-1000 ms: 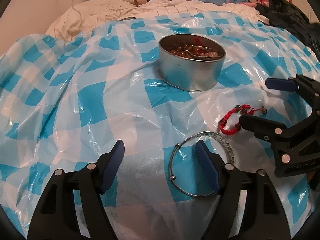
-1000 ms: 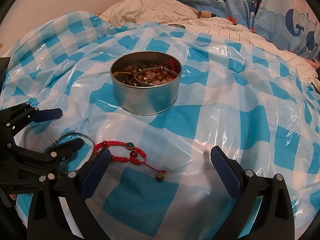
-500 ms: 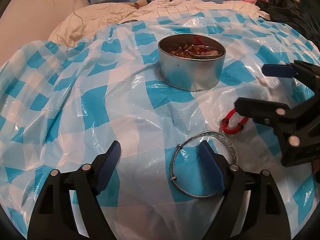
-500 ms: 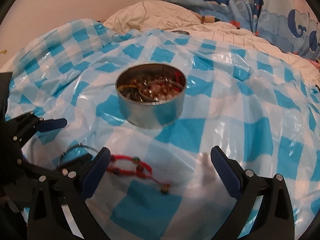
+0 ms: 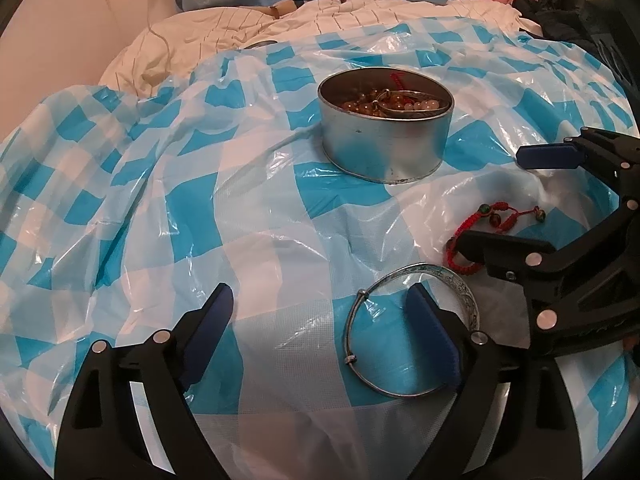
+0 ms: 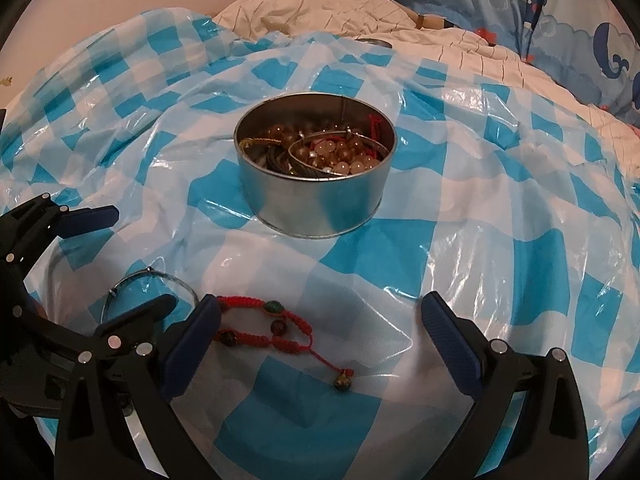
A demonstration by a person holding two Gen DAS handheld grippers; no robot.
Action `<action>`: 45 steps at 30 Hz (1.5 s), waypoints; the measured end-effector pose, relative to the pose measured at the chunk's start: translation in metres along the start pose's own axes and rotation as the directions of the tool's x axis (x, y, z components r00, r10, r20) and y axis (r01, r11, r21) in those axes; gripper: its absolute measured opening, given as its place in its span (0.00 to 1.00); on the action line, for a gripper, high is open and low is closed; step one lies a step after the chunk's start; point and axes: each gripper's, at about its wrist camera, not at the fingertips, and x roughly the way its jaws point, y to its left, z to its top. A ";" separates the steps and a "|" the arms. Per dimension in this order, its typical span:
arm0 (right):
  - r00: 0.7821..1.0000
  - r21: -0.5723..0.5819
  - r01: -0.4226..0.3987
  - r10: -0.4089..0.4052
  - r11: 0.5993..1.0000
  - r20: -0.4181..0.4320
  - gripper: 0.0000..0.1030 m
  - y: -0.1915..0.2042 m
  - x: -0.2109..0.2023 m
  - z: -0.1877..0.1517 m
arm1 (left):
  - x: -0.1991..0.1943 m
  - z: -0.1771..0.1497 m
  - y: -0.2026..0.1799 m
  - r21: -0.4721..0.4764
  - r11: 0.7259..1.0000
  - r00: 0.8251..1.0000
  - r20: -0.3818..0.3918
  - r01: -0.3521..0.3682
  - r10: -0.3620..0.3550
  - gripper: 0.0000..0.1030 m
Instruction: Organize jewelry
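A round metal tin (image 5: pixel 384 140) (image 6: pixel 316 196) full of beads and bangles stands on a blue-checked plastic sheet. A silver bangle (image 5: pixel 360 336) (image 6: pixel 168 278) lies flat in front of it; my left gripper (image 5: pixel 320 320) is open, its right finger over the bangle's inside. A red cord bracelet (image 5: pixel 504 216) (image 6: pixel 276 324) with dark beads lies to the right. My right gripper (image 6: pixel 320 328) is open and low over the bracelet, which lies by its left finger. The right gripper also shows in the left wrist view (image 5: pixel 508 196).
The plastic sheet (image 6: pixel 500 220) covers a soft bed and is wrinkled. A cream quilt (image 5: pixel 240 36) and a whale-print pillow (image 6: pixel 520 4) lie behind. Black fabric (image 5: pixel 576 12) sits at the far right.
My right gripper has dropped lower and nearer, over the red bracelet. My left gripper has stayed around the bangle, with only a small shift. Both remain open.
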 end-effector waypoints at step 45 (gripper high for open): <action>0.994 -0.028 -0.107 0.106 0.994 -0.008 0.58 0.007 -0.012 -0.010 | -0.002 0.000 -0.001 0.015 1.000 1.000 0.010 -0.007 0.007 0.88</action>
